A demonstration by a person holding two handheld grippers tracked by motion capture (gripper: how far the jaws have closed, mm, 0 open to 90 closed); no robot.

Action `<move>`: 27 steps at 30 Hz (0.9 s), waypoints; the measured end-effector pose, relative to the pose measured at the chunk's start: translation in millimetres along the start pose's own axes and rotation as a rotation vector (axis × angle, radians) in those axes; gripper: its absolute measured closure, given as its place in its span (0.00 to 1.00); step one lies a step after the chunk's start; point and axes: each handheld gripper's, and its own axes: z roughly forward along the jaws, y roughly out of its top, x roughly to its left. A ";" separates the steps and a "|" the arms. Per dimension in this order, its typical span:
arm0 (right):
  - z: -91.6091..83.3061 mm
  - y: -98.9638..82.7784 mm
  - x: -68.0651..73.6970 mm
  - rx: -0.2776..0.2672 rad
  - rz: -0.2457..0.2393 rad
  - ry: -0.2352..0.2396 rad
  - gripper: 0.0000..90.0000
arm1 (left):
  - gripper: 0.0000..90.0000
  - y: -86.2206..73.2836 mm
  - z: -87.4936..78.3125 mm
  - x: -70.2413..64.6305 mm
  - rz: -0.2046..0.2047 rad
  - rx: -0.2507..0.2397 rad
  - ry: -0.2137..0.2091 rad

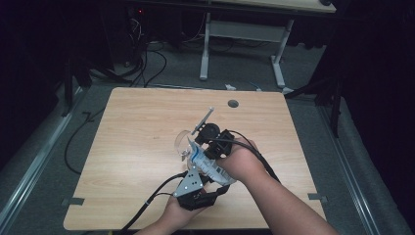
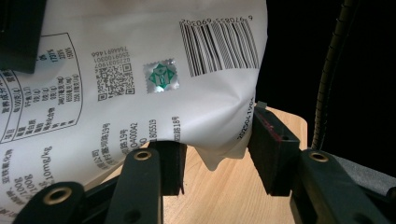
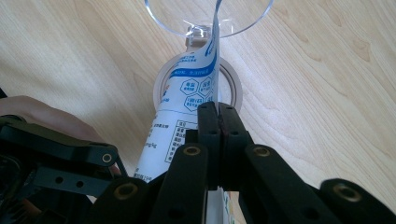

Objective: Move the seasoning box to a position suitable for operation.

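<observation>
A white pouch (image 1: 208,166) with blue print hangs tilted between my two grippers above the table's middle. In the left gripper view its lower part (image 2: 140,70) shows a barcode and small text, and the left gripper (image 2: 219,158) has its pads pressed against the puckered bottom corner. The right gripper (image 3: 218,112) is shut on the thin upper edge of the pouch (image 3: 187,98). A clear glass (image 1: 182,142) stands on the table just left of the right gripper (image 1: 200,144). The left gripper (image 1: 215,182) is near the front edge.
The light wooden table (image 1: 137,147) has a round cable hole (image 1: 233,104) at its far side. A pale ring (image 3: 231,79) lies on the wood under the pouch, below the rim of the glass (image 3: 208,18). Beyond stand another desk's legs (image 1: 204,54) and floor cables.
</observation>
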 end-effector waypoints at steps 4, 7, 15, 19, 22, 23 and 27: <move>0.4 0.2 0.5 -0.001 0.000 -0.001 1.00 | 0.65 0.2 -0.1 -0.2 -0.002 -0.001 -0.001; 0.8 0.2 0.2 0.002 -0.005 -0.002 1.00 | 0.65 0.1 -0.1 0.0 0.001 0.000 -0.002; 0.9 -0.5 0.1 -0.001 -0.002 -0.004 1.00 | 0.65 -0.4 0.0 -0.1 0.001 0.001 -0.003; 0.5 -1.0 0.0 -0.003 0.000 -0.002 1.00 | 0.65 -0.6 0.0 -0.1 0.002 0.001 -0.005; -0.1 -1.5 -0.6 -0.005 0.000 -0.003 1.00 | 0.65 -0.7 -0.1 0.1 0.006 0.003 -0.007; -0.4 -1.7 -0.4 -0.004 0.008 -0.003 1.00 | 0.65 -0.8 0.0 0.2 0.004 0.004 -0.007; -1.0 -3.2 -1.6 -0.007 0.009 -0.009 1.00 | 0.65 -1.8 0.2 0.1 0.006 0.008 -0.009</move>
